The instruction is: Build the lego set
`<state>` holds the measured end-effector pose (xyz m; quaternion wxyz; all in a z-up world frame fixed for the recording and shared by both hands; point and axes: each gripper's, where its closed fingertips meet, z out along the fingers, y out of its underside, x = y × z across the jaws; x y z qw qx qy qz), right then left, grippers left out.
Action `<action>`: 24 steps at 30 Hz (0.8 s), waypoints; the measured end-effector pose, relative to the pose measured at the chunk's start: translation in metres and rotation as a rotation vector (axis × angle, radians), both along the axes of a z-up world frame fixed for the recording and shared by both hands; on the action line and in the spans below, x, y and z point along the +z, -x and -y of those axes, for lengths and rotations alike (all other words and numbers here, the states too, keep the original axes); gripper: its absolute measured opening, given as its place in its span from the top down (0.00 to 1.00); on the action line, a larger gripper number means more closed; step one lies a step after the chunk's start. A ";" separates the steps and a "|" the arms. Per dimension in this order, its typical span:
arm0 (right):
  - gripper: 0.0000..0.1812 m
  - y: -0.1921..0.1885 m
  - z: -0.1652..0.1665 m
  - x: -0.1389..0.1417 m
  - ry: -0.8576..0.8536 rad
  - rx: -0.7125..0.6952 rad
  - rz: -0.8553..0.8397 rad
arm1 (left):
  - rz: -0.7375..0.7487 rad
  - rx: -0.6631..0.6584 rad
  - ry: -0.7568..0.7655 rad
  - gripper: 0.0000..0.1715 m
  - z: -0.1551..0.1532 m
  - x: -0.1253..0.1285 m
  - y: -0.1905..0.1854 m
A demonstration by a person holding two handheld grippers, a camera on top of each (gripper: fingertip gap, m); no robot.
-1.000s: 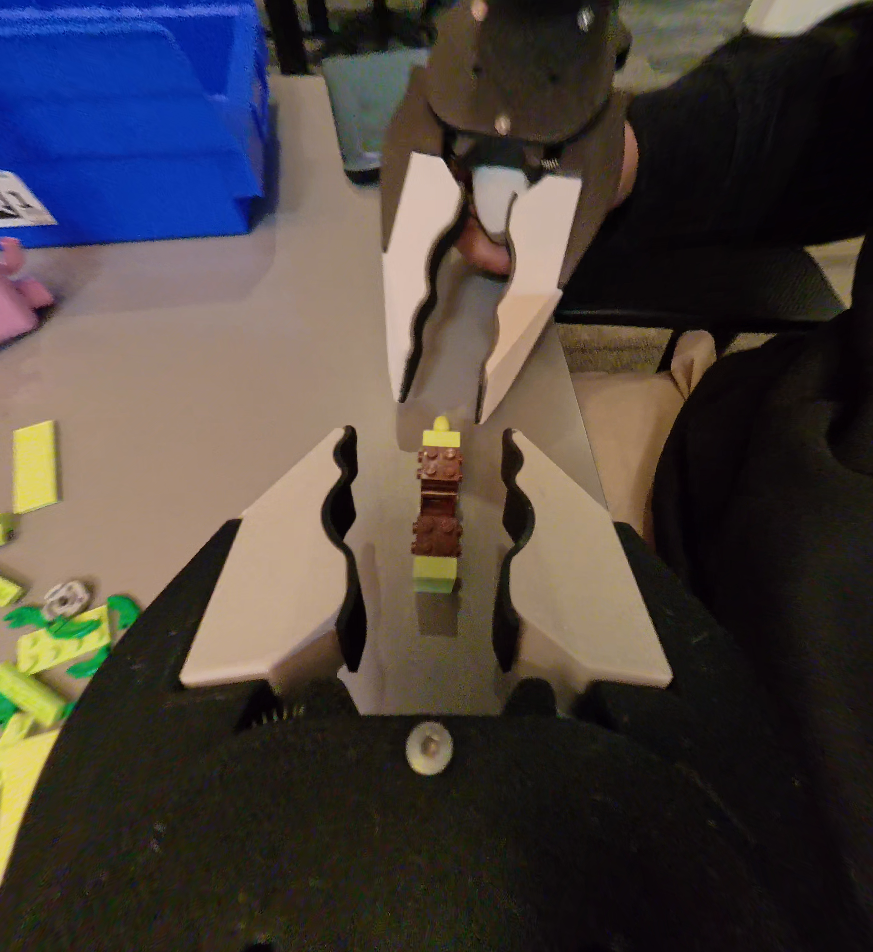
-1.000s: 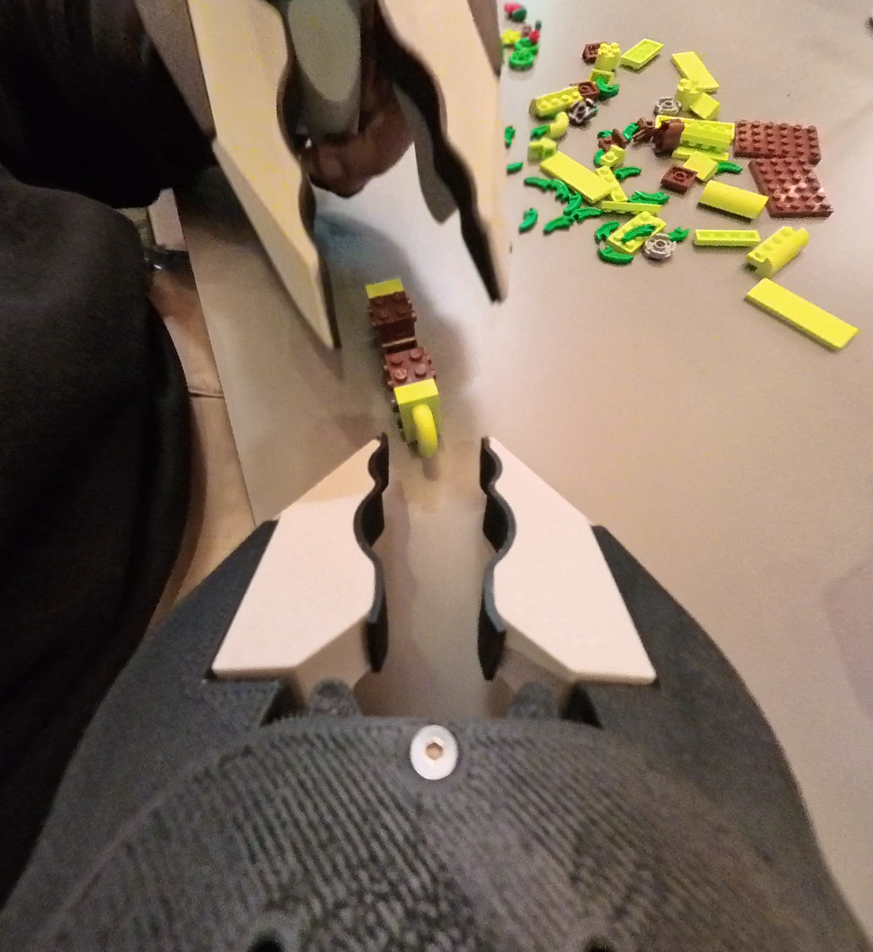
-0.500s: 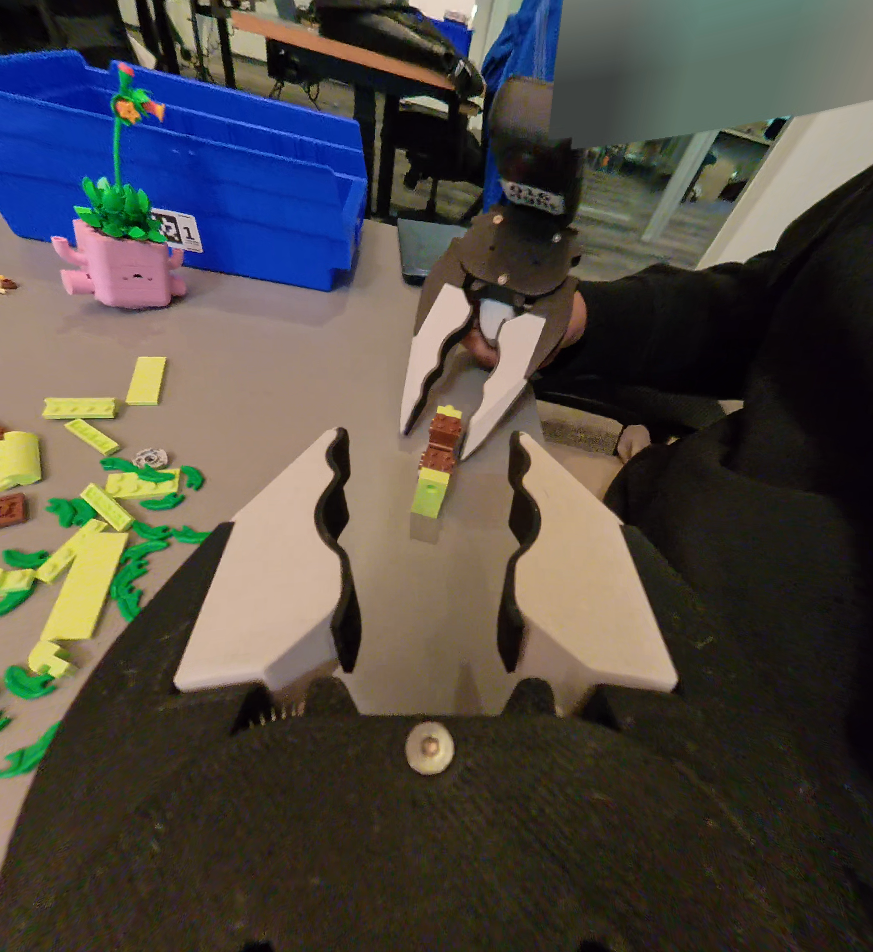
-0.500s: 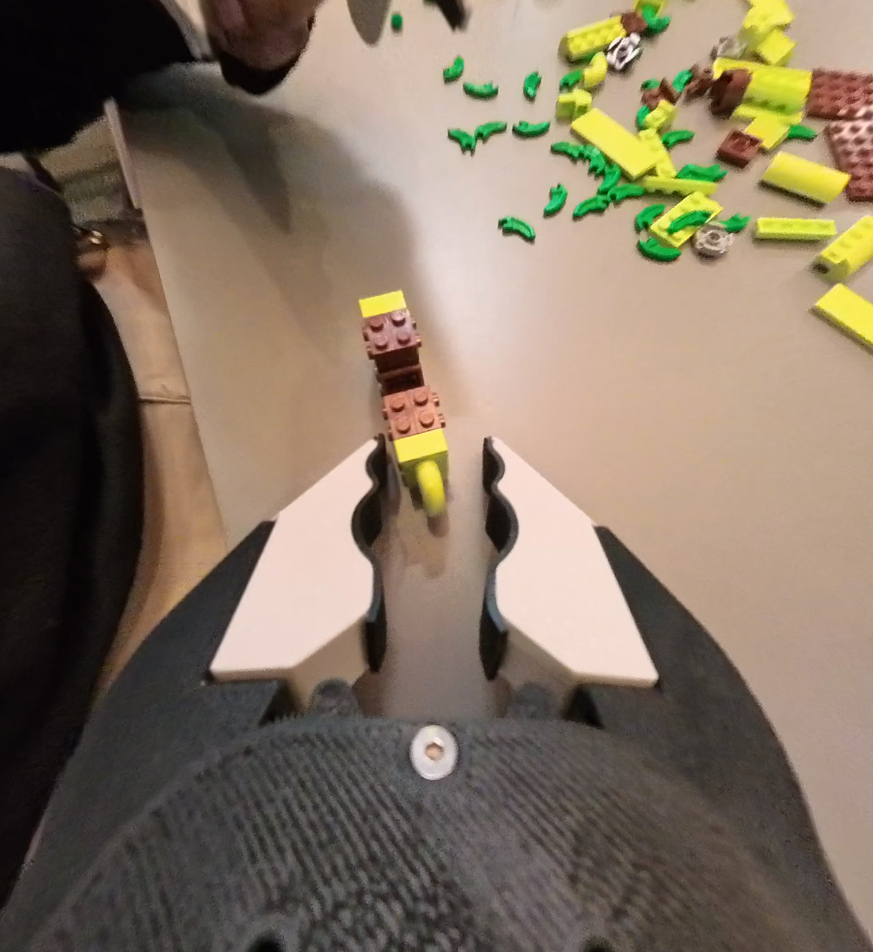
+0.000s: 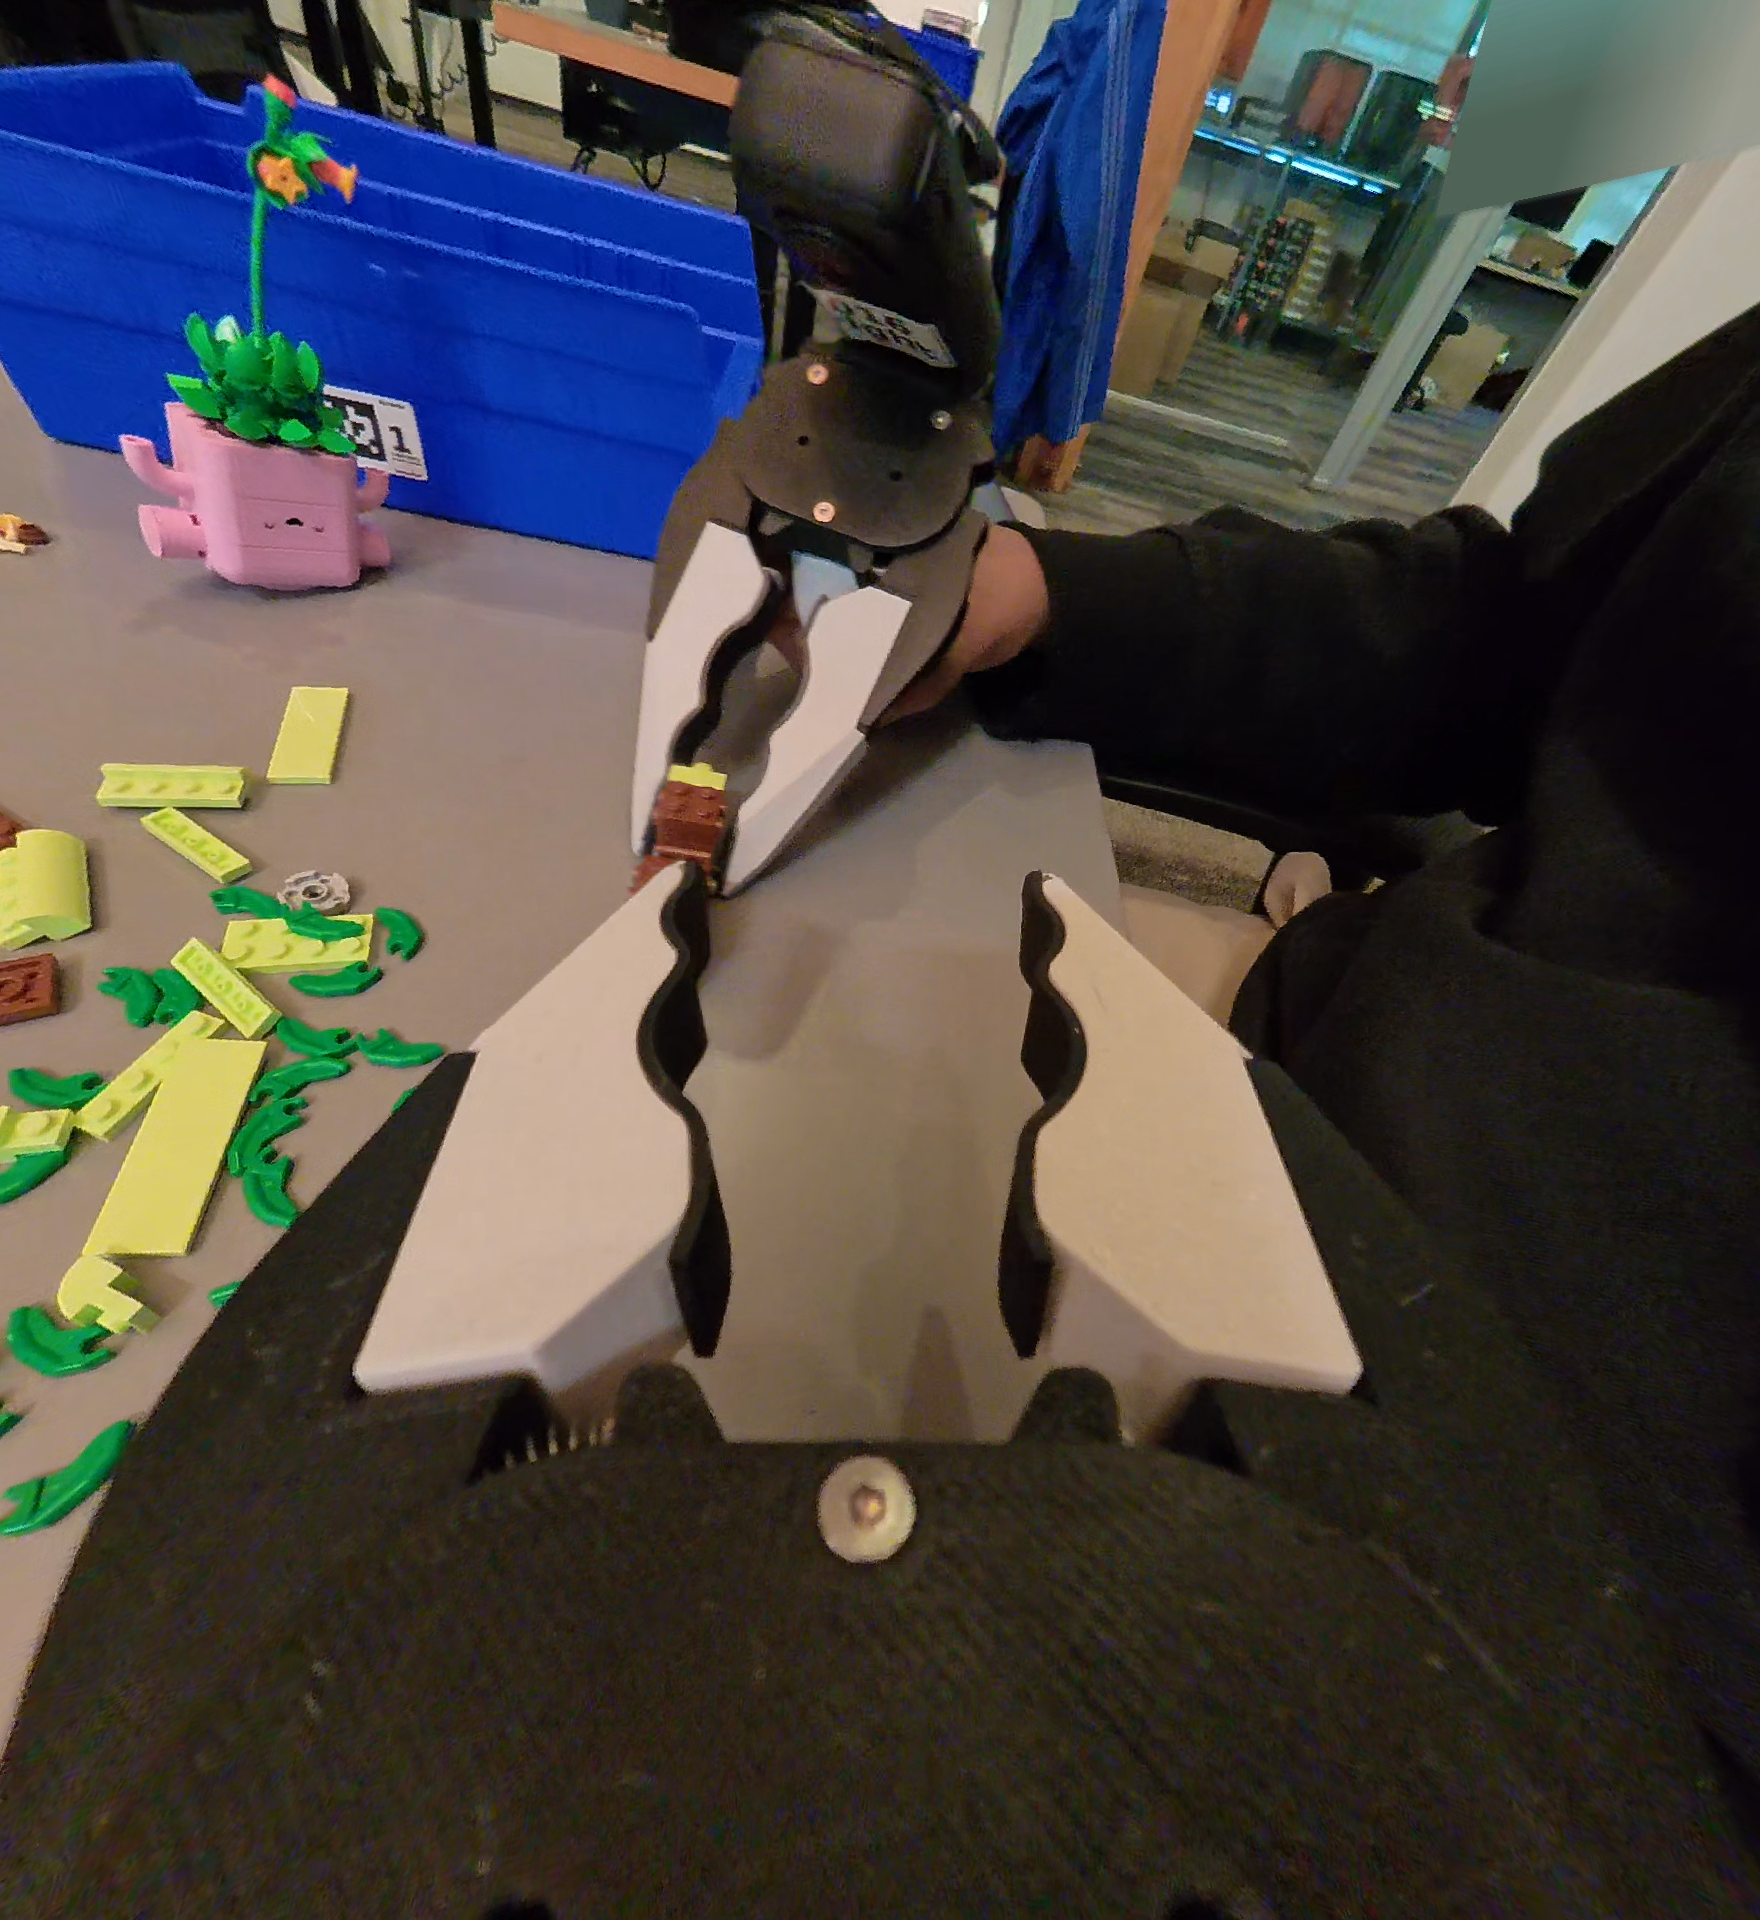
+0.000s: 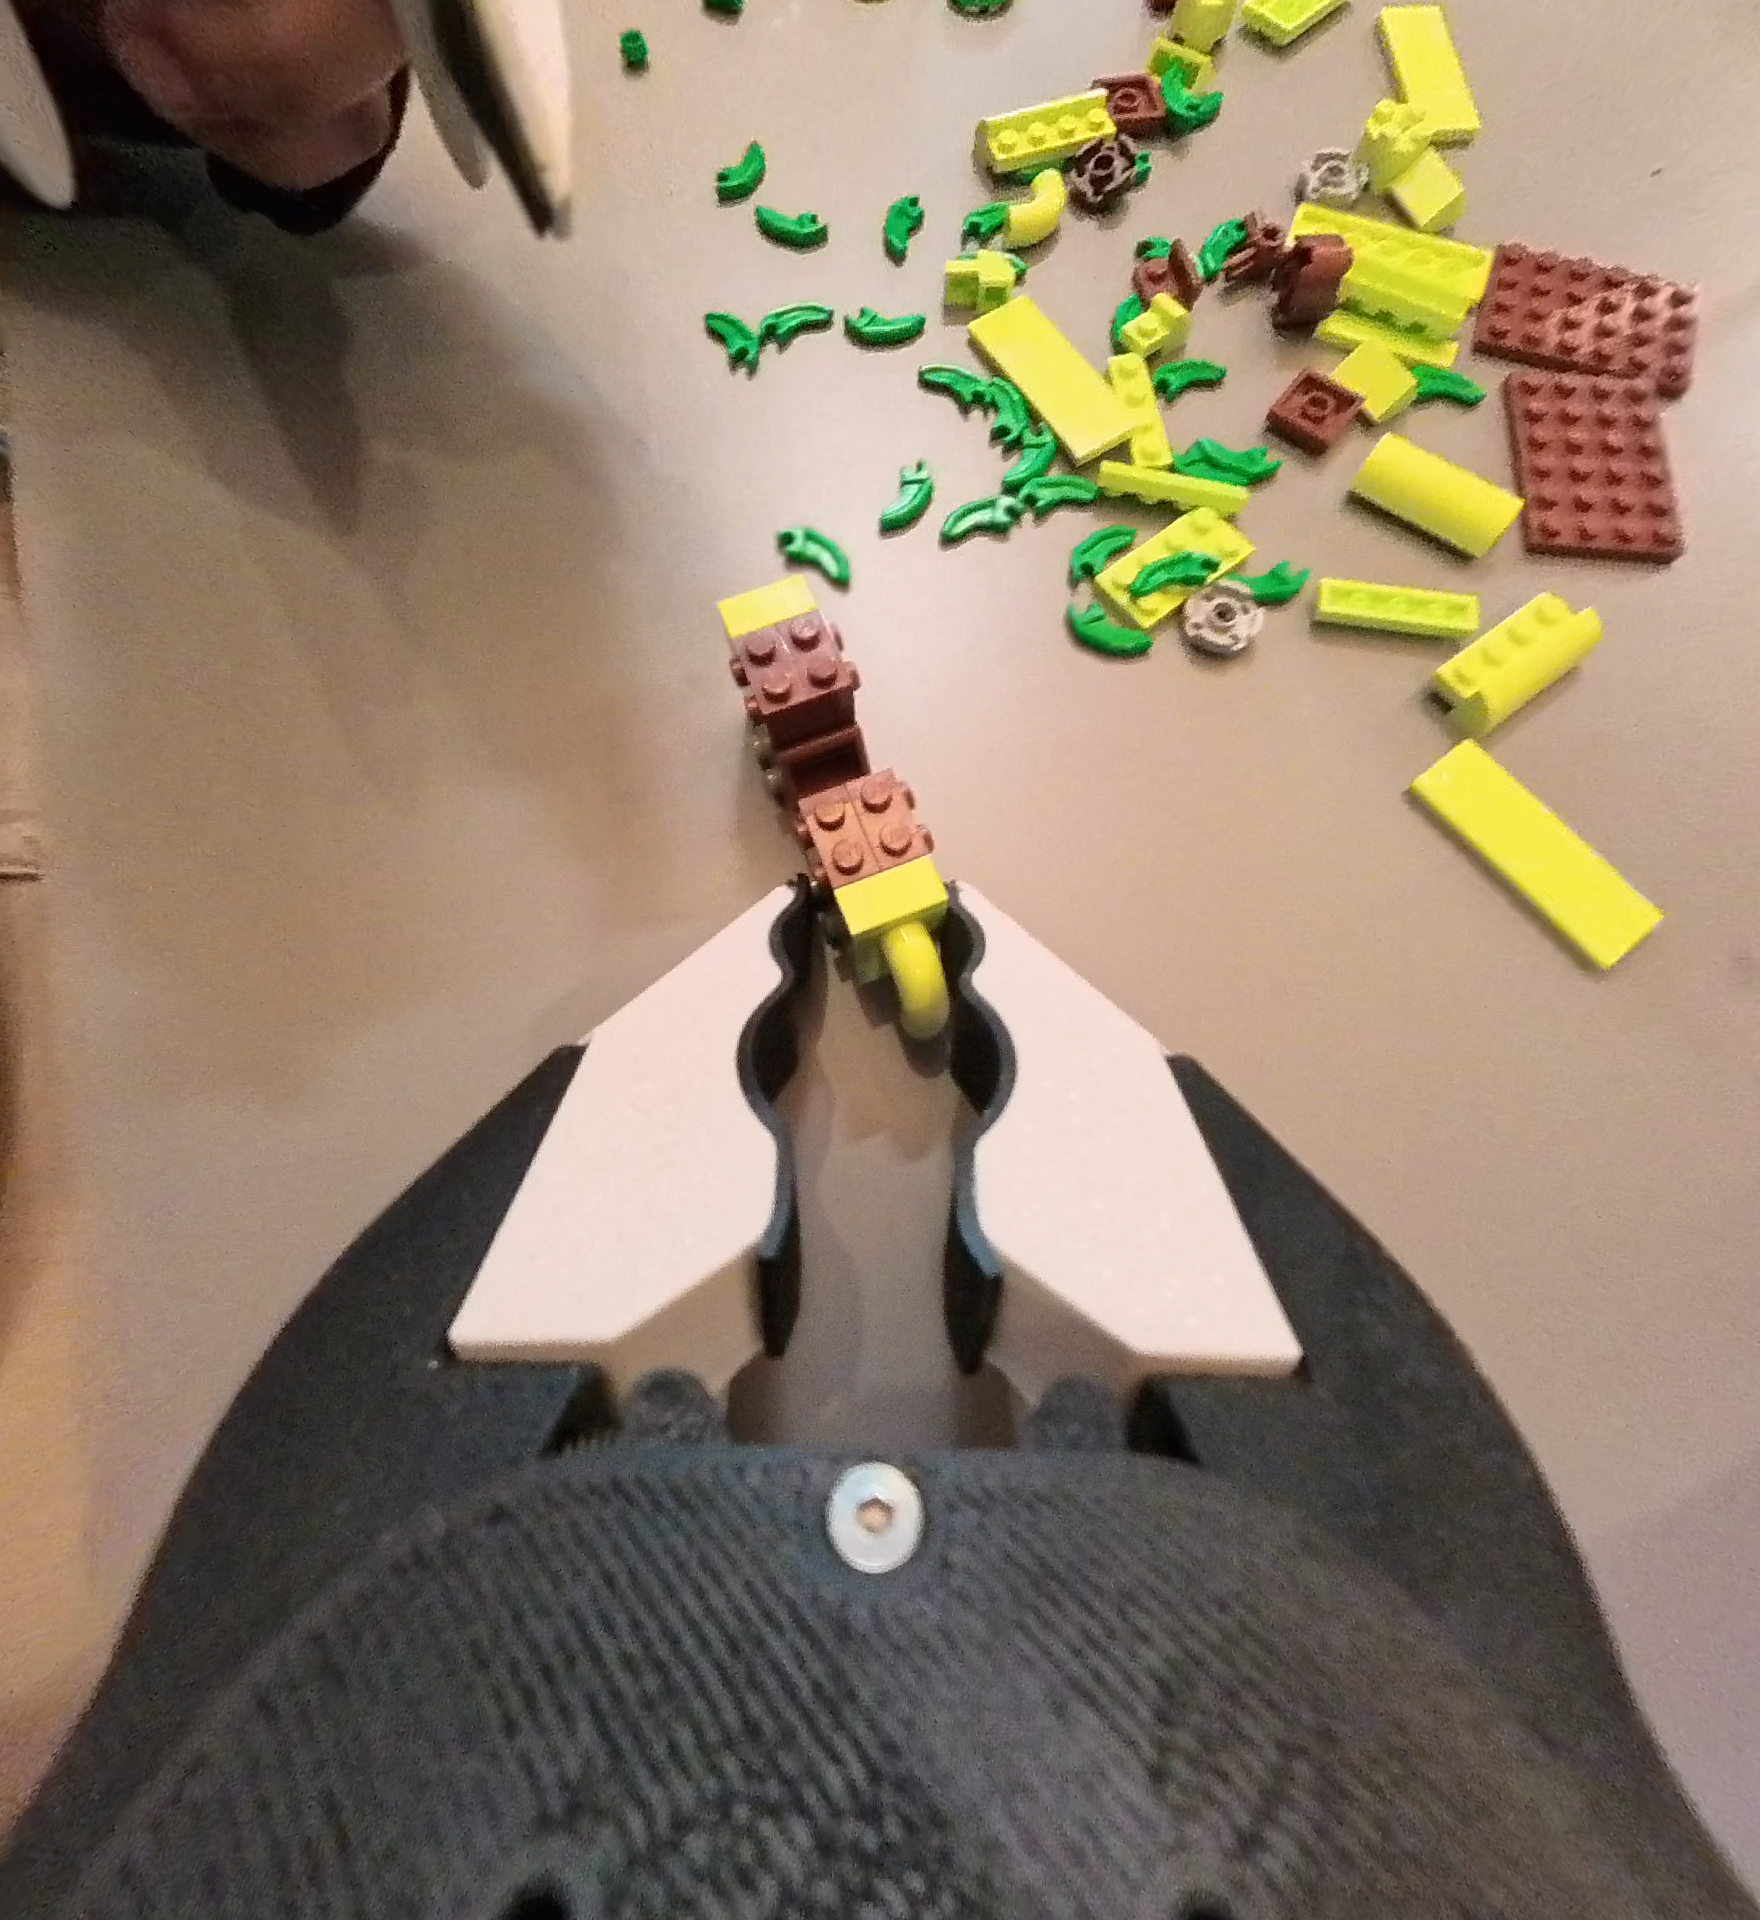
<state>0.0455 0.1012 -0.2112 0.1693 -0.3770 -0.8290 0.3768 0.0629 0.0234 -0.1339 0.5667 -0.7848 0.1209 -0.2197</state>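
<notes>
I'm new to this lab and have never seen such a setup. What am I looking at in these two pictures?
A person holds a two-finger hand gripper in each hand, and each gripper carries a camera that looks along its own fingers. One picture comes from the left gripper, which is open and empty. The other comes from the right gripper, whose tips appear to pinch the lime end of a small brown-and-lime brick assembly lying on the grey table. Loose lime, green and brown Lego pieces are scattered nearby. Farther back stand a finished pink Lego flower pot and a blue bin.
</notes>
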 end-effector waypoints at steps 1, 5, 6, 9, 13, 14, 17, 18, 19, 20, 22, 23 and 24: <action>0.88 0.005 -0.002 0.000 -0.001 0.011 -0.001 | 0.003 0.001 0.002 0.66 0.000 -0.001 0.000; 0.88 0.020 -0.009 0.000 -0.006 0.052 -0.006 | 0.003 0.007 0.007 0.66 -0.001 -0.003 0.002; 0.88 0.022 -0.010 0.000 -0.005 0.062 -0.005 | 0.001 0.012 0.005 0.66 -0.001 -0.003 0.003; 0.88 0.026 -0.013 0.000 -0.009 0.072 -0.009 | 0.000 0.037 -0.003 0.66 -0.001 -0.001 0.009; 0.88 0.026 -0.013 0.000 -0.019 0.075 -0.020 | 0.023 0.082 -0.013 0.67 -0.001 -0.001 0.022; 0.88 0.026 -0.013 0.000 -0.025 0.075 -0.027 | 0.033 0.091 -0.015 0.67 -0.001 -0.001 0.025; 0.88 0.027 -0.013 0.001 -0.035 0.073 -0.038 | 0.046 0.104 -0.021 0.67 0.000 0.000 0.029; 0.88 0.027 -0.014 0.001 -0.034 0.072 -0.036 | 0.044 0.107 -0.021 0.67 0.000 -0.001 0.030; 0.88 0.027 -0.014 0.001 -0.029 0.073 -0.031 | 0.043 0.111 -0.020 0.68 0.000 -0.001 0.031; 0.88 0.027 -0.013 0.000 -0.023 0.074 -0.024 | 0.044 0.112 -0.019 0.68 0.001 -0.001 0.032; 0.89 0.026 -0.013 0.000 -0.011 0.079 -0.011 | 0.049 0.112 -0.019 0.68 0.001 -0.002 0.033; 0.89 0.025 -0.013 0.000 -0.008 0.085 -0.007 | 0.049 0.114 -0.020 0.68 0.001 -0.002 0.034; 0.89 0.023 -0.013 0.000 -0.006 0.091 -0.005 | 0.049 0.115 -0.022 0.68 0.002 -0.002 0.035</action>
